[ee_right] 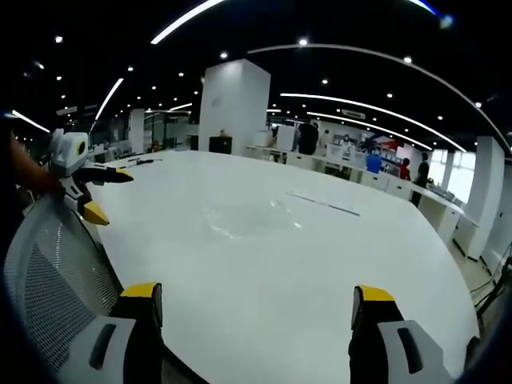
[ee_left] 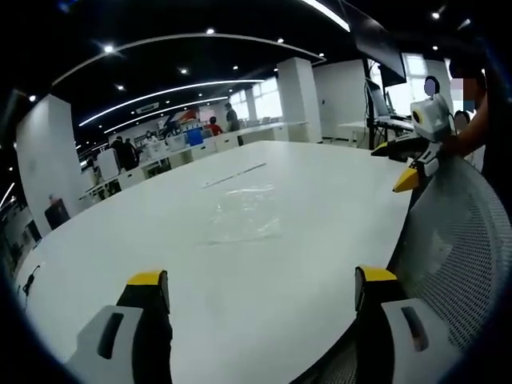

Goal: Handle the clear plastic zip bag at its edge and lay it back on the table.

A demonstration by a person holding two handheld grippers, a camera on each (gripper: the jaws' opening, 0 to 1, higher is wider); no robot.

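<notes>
A clear plastic zip bag (ee_left: 244,212) lies flat on the white table (ee_left: 160,232), well ahead of both grippers and hard to make out against the surface. My left gripper (ee_left: 262,280) is open over the table's near edge, nothing between its yellow-tipped jaws. In the right gripper view the bag (ee_right: 248,218) rests mid-table, and my right gripper (ee_right: 258,294) is open and empty too. Each gripper appears in the other's view: the right gripper (ee_left: 394,166) at the right, the left gripper (ee_right: 112,194) at the left, both off the table's edge with jaws apart.
A grey mesh chair back (ee_left: 456,240) stands against the table's edge beside the grippers, also the mesh chair back (ee_right: 48,280). A thin dark strip (ee_left: 234,175) lies on the table beyond the bag. White pillars, desks and people are far behind.
</notes>
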